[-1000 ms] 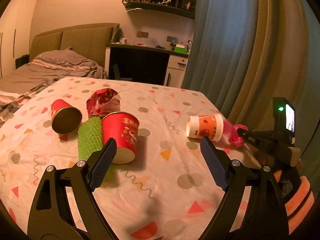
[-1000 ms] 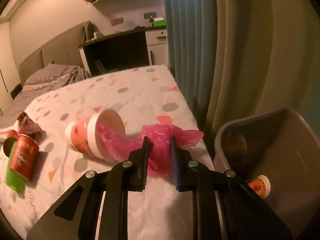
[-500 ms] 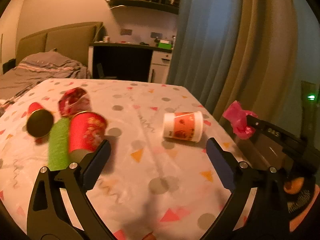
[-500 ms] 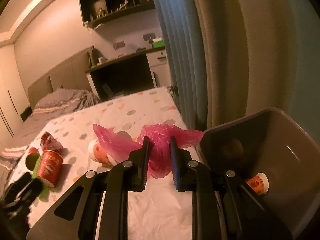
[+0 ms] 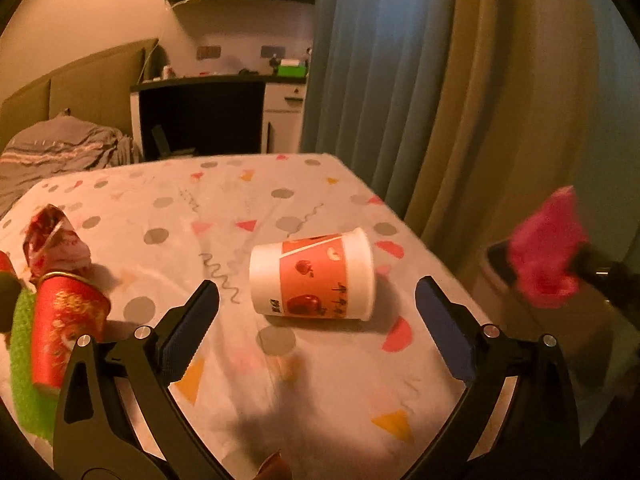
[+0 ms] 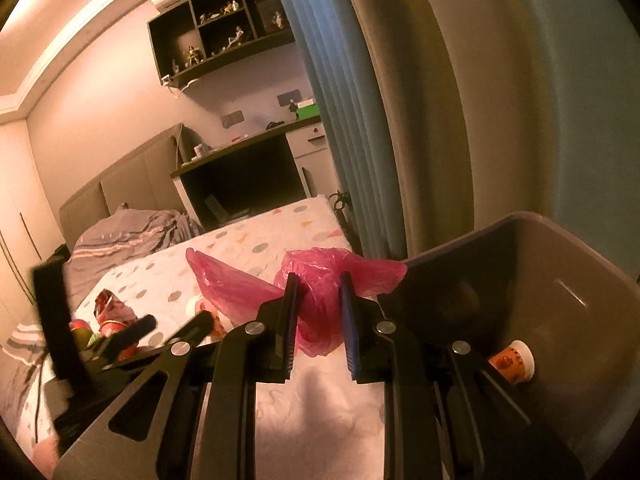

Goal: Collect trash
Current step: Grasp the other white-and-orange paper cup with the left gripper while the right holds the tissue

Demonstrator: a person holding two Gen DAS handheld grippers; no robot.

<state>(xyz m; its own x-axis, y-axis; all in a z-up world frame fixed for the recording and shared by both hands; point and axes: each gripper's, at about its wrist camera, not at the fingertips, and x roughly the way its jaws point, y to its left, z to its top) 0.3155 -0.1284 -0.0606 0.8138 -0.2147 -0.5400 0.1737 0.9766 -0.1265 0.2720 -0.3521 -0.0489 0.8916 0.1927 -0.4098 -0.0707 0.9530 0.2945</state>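
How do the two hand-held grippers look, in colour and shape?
Both look alike. The left hand-held gripper and the right hand-held gripper have black frames with open cut-outs, silver round bolts and ribbed dark blue pads on the fingers. No cables or sleeves show.

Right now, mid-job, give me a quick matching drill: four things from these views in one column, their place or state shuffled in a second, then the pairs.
1. pink plastic bag
2. white-and-orange cup
3. small orange cup
4. left gripper

A. lying on its side on the tablecloth
B. inside the grey bin
C. open, holding nothing
D. clamped in the right gripper

Pairs: 1-D, 2-A, 3-B, 4-C
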